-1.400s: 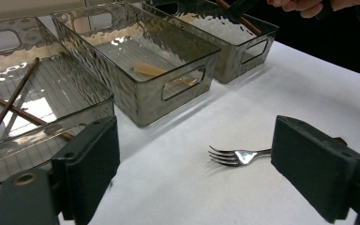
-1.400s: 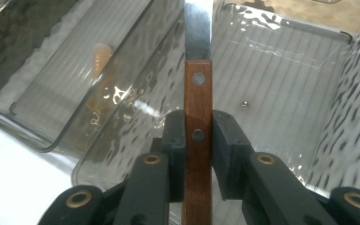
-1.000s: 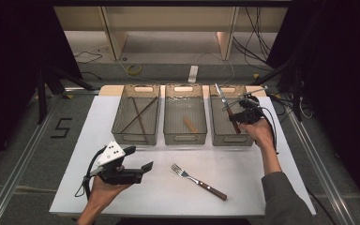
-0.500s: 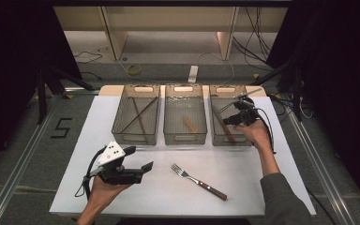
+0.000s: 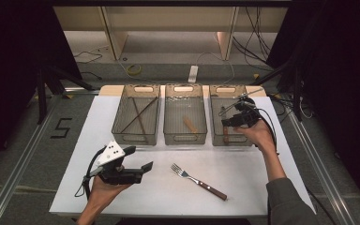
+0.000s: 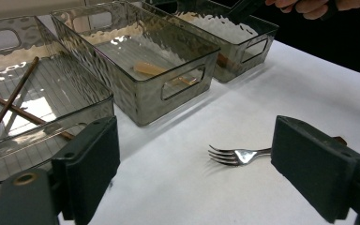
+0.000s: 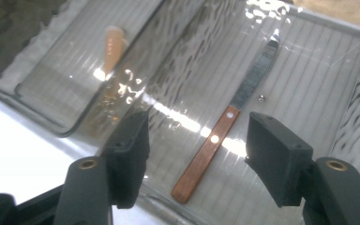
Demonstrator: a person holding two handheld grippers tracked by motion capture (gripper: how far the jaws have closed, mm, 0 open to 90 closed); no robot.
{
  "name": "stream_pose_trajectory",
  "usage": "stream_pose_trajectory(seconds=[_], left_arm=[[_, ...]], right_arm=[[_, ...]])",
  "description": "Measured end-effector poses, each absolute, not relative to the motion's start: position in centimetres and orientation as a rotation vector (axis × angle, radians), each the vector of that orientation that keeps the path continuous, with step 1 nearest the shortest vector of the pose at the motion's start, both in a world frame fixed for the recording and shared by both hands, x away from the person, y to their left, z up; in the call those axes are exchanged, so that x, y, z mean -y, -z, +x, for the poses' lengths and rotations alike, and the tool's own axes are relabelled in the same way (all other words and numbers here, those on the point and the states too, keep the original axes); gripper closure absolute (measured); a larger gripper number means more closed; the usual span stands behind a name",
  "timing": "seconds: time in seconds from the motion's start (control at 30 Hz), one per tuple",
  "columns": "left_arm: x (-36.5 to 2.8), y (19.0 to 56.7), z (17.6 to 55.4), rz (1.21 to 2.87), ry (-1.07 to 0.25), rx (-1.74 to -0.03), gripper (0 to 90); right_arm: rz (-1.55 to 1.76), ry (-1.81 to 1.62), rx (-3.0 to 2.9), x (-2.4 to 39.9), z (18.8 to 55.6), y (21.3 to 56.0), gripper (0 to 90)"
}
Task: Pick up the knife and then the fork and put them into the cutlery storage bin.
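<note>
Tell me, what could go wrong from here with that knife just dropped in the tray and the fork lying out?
The right claw has just been opening and hangs low over the knife in the right tray; pulling away carelessly might clip the tray's rim and shift it. The fork lies flat on the white table, so the open left claw may slip off its thin handle.

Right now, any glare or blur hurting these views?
Right gripper view: bright glare streaks on the right bin floor, but the knife reads clearly. Left gripper view: the jaws are soft up close, the fork sharp. High view: dark surround, the table evenly lit, the fork casting little shadow.
</note>
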State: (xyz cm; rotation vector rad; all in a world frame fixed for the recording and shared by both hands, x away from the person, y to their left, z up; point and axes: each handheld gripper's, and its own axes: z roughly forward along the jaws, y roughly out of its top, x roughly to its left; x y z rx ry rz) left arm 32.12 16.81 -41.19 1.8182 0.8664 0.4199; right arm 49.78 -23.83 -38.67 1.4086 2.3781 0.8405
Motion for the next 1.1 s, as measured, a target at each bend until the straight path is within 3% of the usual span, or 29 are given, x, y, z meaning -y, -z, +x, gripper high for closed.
stream_pose_trajectory(seconds=[0.43, 1.1], left_arm=[[-16.8, 41.2, 32.1, 1.827, -0.417, -0.865, 15.4], [-16.7, 41.2, 32.0, 1.828, -0.417, -0.86, 15.3]], right_arm=[[1.182, -0.934, -2.425, 21.8, 45.4, 36.0, 35.9], [1.02, -0.931, -2.518, 20.0, 40.5, 37.1, 31.6]])
